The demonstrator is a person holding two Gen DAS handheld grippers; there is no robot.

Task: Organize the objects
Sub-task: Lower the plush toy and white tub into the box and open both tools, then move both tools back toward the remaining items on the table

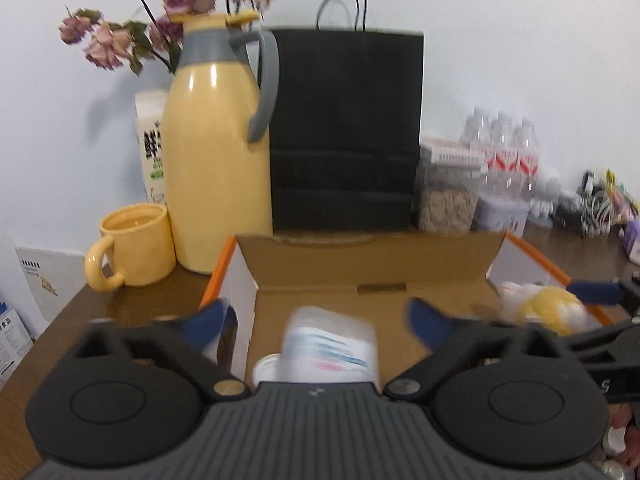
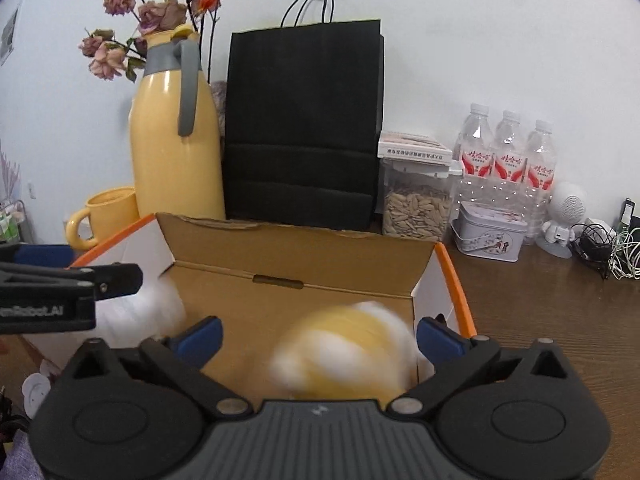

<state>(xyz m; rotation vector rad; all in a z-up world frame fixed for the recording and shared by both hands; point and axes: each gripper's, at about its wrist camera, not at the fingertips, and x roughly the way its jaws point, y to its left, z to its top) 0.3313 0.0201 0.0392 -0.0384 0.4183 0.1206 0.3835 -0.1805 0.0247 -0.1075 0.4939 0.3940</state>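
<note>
An open cardboard box (image 1: 372, 264) with orange-edged flaps sits on the wooden table; it also shows in the right wrist view (image 2: 296, 256). My left gripper (image 1: 316, 320) is open above the box, with a blurred white packet with blue and pink stripes (image 1: 330, 346) between the spread fingers, not touching them. My right gripper (image 2: 320, 336) is open over the box, with a blurred yellow and white plush toy (image 2: 344, 352) between its fingers; the toy also shows in the left wrist view (image 1: 548, 308). The right gripper's fingers (image 1: 592, 292) show at the right of the left wrist view.
Behind the box stand a yellow thermos jug (image 2: 176, 144), a yellow mug (image 2: 104, 216), a black paper bag (image 2: 304, 128), a jar of seeds (image 2: 416, 208), three water bottles (image 2: 508, 160), a tin (image 2: 488, 236) and a white robot figure (image 2: 564, 212). Cables (image 2: 608, 248) lie at far right.
</note>
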